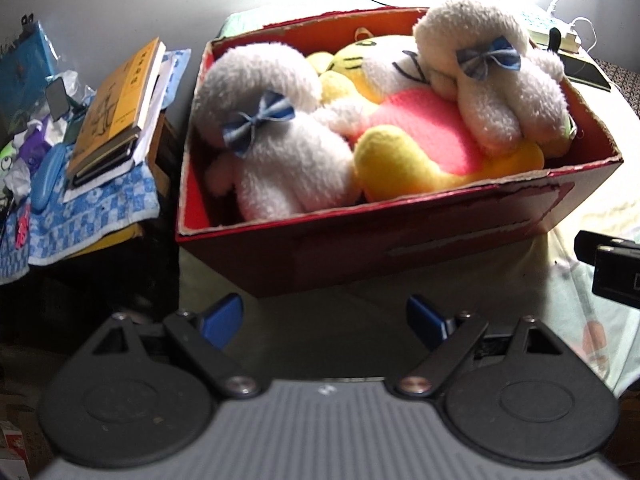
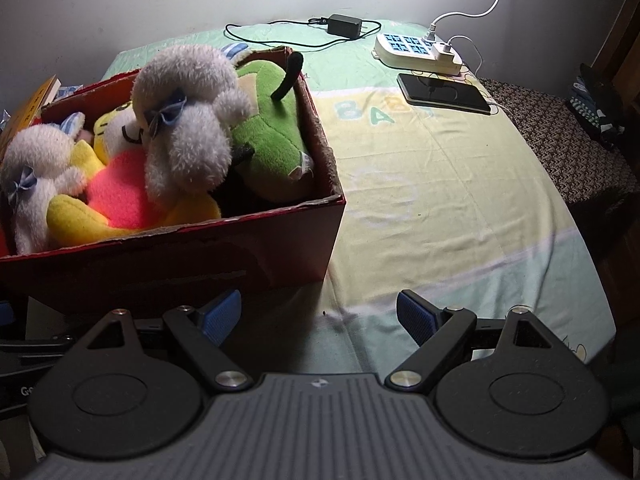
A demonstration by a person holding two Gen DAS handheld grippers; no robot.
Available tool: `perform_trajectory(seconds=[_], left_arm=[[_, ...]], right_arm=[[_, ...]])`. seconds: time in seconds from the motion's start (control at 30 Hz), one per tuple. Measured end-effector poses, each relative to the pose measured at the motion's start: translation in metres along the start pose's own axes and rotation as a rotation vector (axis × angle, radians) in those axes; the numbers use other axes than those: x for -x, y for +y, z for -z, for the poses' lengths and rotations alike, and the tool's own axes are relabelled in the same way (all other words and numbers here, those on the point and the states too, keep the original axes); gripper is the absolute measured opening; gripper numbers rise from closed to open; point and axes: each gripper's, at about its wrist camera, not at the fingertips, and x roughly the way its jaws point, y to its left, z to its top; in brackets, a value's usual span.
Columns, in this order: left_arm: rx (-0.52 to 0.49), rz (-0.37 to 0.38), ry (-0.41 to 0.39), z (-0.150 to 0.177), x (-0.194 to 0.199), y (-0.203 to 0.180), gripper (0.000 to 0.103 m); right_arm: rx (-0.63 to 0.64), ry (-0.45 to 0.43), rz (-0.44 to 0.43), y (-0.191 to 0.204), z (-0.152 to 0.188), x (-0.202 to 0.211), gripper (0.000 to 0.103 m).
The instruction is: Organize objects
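A red cardboard box [image 1: 400,236] [image 2: 192,252] stands on the bed, packed with soft toys. Two white plush dogs with blue bows [image 1: 276,136] [image 1: 500,76] lie over a yellow and pink plush [image 1: 420,136]. A green plush [image 2: 272,136] fills the box's right end in the right wrist view. My left gripper [image 1: 324,322] hovers in front of the box's near wall, open, nothing between its blue pads. My right gripper [image 2: 320,318] is open too, over the sheet by the box's near right corner.
A side table on the left carries books [image 1: 116,108], a blue patterned cloth [image 1: 92,216] and clutter. On the pale sheet [image 2: 440,184] beyond the box lie a phone [image 2: 444,94], a power strip [image 2: 416,50] with cables, and a black adapter [image 2: 344,26].
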Motion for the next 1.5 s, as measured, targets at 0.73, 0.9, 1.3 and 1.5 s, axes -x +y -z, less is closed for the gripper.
perform_trajectory(seconds=[0.73, 0.9, 1.3, 1.5], left_arm=[[-0.088, 0.043, -0.025, 0.003, 0.001, -0.024, 0.088], [-0.099, 0.049, -0.022, 0.003, 0.000, -0.029, 0.088], [-0.100, 0.057, -0.027, 0.003, 0.000, -0.031, 0.088], [-0.096, 0.053, -0.053, 0.001, 0.009, -0.025, 0.088]], right_arm=[[-0.098, 0.023, -0.036, -0.025, 0.008, -0.008, 0.086], [-0.097, 0.023, -0.020, -0.028, 0.009, -0.009, 0.086], [-0.073, 0.030, -0.023, -0.027, 0.010, -0.011, 0.083], [-0.065, 0.033, -0.047, -0.026, 0.005, -0.008, 0.083]])
